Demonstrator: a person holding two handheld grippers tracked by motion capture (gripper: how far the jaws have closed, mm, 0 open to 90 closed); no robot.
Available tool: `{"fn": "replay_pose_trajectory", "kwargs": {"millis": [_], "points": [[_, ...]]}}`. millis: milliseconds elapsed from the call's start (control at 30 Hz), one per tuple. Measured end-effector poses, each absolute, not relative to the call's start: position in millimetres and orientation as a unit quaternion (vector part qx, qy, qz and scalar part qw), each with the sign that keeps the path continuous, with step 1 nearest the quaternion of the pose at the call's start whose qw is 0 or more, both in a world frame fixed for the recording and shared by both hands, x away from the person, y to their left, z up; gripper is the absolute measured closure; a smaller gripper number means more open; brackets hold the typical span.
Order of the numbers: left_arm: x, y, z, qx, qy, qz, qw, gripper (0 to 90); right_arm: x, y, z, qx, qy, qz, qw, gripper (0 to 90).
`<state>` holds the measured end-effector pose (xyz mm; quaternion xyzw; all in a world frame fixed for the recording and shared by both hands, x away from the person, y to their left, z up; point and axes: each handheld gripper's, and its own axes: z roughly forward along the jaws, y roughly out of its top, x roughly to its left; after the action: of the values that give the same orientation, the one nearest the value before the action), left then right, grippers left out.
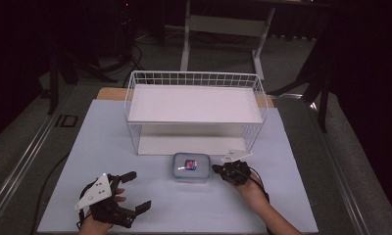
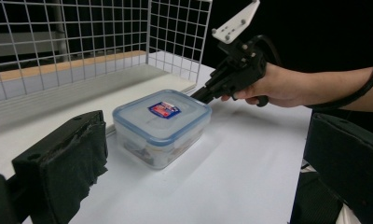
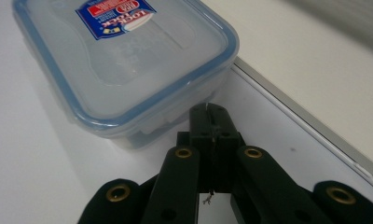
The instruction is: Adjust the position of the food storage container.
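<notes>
The right gripper (image 1: pixel 218 170) has its jaws pressed together with nothing between them; in the right gripper view the joined tips (image 3: pixel 210 112) sit at the box's (image 3: pixel 124 60) side wall, just under the blue rim of the lid, though whether they touch it I cannot tell. In the left gripper view the same gripper (image 2: pixel 201 95) slants down from the person's hand (image 2: pixel 278 86) to the far corner of the box (image 2: pixel 162 127). The left gripper (image 1: pixel 134 191) rests near the front edge of the table (image 1: pixel 292 196), jaws spread wide and holding nothing, well apart from the box. The box (image 1: pixel 190 167) is a clear lidded container with a red and blue label, standing flat on the white table just in front of the wire rack (image 1: pixel 194 115), between the two grippers.
</notes>
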<state>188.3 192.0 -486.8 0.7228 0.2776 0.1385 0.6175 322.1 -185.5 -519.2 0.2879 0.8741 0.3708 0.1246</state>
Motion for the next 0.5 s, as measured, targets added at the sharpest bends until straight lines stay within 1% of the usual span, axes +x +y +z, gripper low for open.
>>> {"fn": "replay_pose_trajectory", "kwargs": {"millis": [267, 500], "points": [[188.7, 191.0, -487.5, 0.725, 0.277, 0.137, 0.615, 0.4, 327.3, -171.5, -525.0, 0.292, 0.873, 0.374, 0.114, 90.0], [188.8, 189.6, -488.6, 0.731, 0.278, 0.138, 0.608, 0.4, 329.1, -166.6, -525.0, 0.290, 0.872, 0.374, 0.120, 89.9]]}}
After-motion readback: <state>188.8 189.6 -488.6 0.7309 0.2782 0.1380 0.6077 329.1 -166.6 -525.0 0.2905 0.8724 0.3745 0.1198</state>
